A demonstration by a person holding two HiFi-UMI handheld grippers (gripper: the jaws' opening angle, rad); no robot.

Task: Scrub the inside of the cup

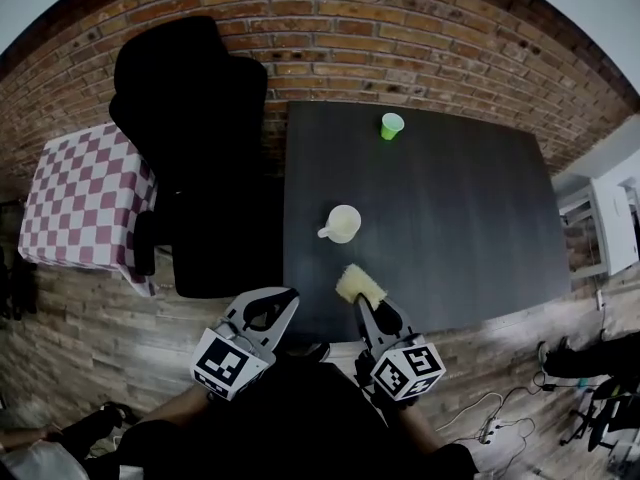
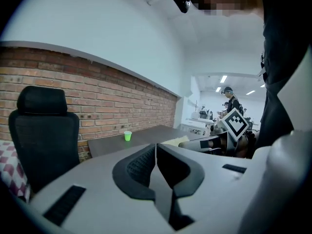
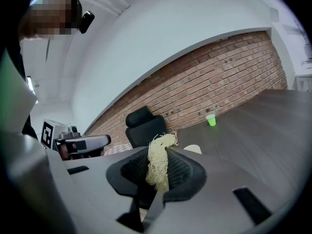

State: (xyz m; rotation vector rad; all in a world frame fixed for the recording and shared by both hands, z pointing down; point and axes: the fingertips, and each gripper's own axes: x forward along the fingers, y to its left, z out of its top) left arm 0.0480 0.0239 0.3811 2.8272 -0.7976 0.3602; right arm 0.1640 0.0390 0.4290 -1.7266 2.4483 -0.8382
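At table (image 1: 450,218) near edge: right gripper (image 1: 368,308) pinches scrubber (image 1: 360,285), aimed toward cup (image 1: 342,224); left gripper (image 1: 276,304) closed, empty, presumably free to steady cup.

Dark table with two cups

The dark table (image 1: 450,198) stands against a brick wall. A cream cup (image 1: 343,224) sits upright near its left side with the handle turned left. A small green cup (image 1: 392,126) stands well apart from it, by the far edge.
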